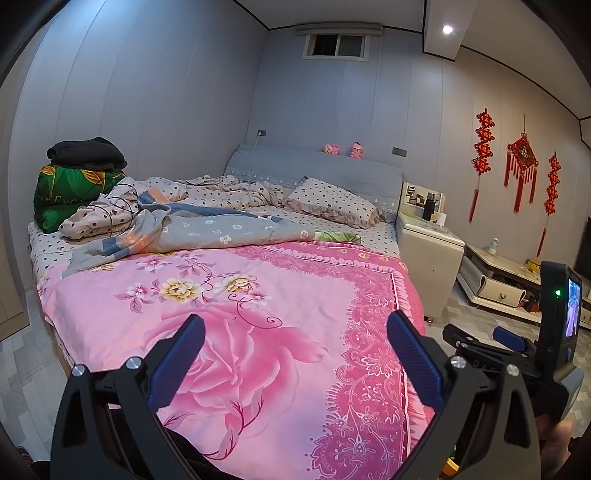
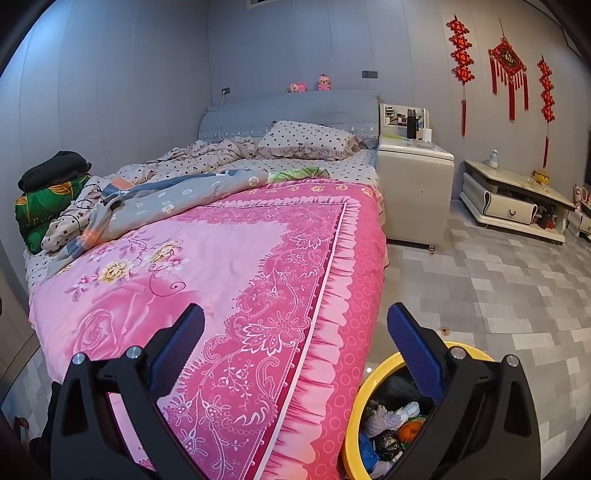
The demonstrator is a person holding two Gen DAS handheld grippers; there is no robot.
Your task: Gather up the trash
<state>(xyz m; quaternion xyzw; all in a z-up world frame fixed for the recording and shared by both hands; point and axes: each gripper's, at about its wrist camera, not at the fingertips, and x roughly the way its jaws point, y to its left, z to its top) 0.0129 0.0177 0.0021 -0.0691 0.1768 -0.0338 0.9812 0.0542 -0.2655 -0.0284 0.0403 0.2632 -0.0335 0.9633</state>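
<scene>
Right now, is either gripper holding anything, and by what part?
Nothing is held. The left gripper and the right gripper are both open, with only the pink bedspread showing between the fingers. The yellow bin sits below the right gripper.

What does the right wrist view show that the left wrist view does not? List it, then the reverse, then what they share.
Only the right wrist view: a yellow trash bin on the floor beside the bed's foot, holding crumpled wrappers and bags, with the right tongs open and empty above it.

Only the left wrist view: the small window, the ceiling light, and the left tongs, open and empty.

Both: the pink floral quilt, polka-dot pillow, white nightstand and red knot ornaments.
</scene>
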